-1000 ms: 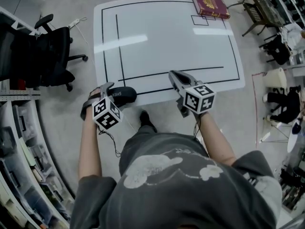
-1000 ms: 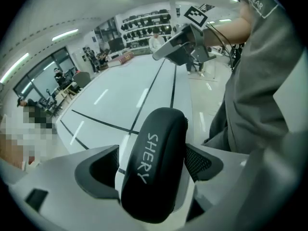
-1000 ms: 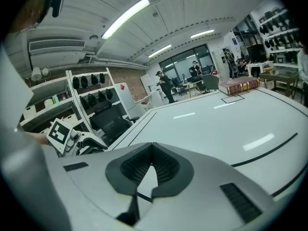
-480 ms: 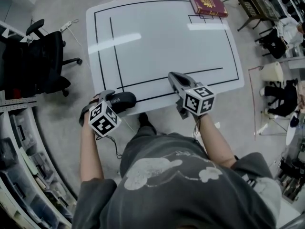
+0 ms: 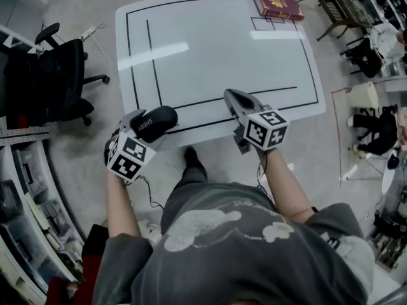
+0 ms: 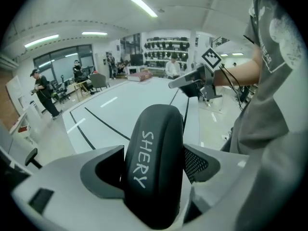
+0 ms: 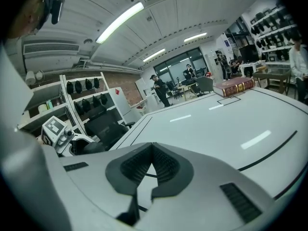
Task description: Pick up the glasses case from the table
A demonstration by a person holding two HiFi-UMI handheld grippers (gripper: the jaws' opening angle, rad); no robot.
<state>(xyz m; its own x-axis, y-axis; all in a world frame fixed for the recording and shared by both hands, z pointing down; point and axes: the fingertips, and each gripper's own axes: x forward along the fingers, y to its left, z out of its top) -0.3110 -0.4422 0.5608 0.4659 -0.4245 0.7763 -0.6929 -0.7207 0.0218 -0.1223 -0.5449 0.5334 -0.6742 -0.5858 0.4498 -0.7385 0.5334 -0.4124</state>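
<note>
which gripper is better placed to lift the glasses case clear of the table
Left: the left gripper grips the glasses case; the right gripper is shut, empty, apart from it.

Bright, even light falls from ceiling strips [image 7: 120, 20], which glare as white streaks on the glossy worktop [image 5: 159, 54]. Both gripper views bulge fisheye-style, with dark corners. Shadows are soft, and the nearest parts are slightly blurred.

Case [image 5: 156, 120] in left gripper [image 6: 152, 168], book [image 5: 276, 2] on table [image 5: 216, 49]
</note>
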